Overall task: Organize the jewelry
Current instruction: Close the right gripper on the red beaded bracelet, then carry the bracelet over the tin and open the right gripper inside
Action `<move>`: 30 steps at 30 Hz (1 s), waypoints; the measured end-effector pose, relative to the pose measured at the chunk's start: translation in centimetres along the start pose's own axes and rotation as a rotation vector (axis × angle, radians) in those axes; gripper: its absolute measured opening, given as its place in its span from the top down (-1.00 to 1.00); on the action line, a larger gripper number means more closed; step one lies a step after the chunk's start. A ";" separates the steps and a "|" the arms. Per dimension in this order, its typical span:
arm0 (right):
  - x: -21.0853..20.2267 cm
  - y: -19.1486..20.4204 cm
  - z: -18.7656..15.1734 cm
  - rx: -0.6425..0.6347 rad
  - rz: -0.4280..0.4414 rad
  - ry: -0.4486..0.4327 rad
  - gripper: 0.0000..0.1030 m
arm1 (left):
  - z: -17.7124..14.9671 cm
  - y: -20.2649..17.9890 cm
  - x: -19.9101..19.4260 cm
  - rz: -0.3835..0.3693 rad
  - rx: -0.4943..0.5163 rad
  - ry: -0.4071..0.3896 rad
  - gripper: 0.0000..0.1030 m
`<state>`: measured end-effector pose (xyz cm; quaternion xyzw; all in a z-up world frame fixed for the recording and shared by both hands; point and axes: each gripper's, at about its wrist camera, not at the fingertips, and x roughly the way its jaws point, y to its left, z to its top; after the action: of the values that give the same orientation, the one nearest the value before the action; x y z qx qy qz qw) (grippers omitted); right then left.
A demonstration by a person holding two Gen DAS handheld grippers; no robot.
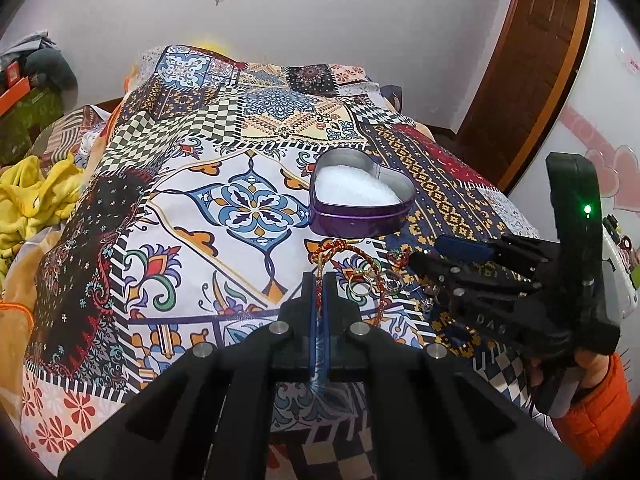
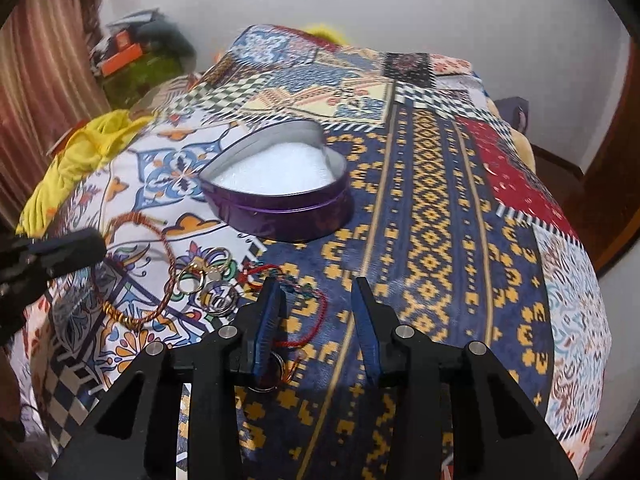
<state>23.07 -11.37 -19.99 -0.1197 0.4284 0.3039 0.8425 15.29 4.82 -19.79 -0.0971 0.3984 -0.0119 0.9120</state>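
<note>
Left wrist view: left tool (image 1: 320,292) clamped on red-gold cord bracelet (image 1: 362,264), loop trailing right and forward over rings (image 1: 360,284) on patterned bedspread (image 1: 180,200). Heart tin (image 1: 360,204) beyond, open, white padding. Right tool (image 2: 316,300), fingers apart, hovers low over red string (image 2: 308,312), tilted toward the bed.
</note>
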 end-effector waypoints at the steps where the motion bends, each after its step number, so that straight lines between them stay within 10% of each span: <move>1: 0.2 0.2 0.1 -0.013 0.007 0.004 0.48 | 0.1 0.0 0.1 0.000 -0.001 0.000 0.98; 30: -6.4 0.4 4.0 0.008 0.016 -0.197 0.72 | 5.5 -2.1 -2.8 0.008 0.062 -0.161 0.98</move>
<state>22.56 -11.80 -12.48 -0.0822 0.3455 0.3192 0.8786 17.49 3.96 -13.72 -0.0676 0.3236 -0.0129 0.9437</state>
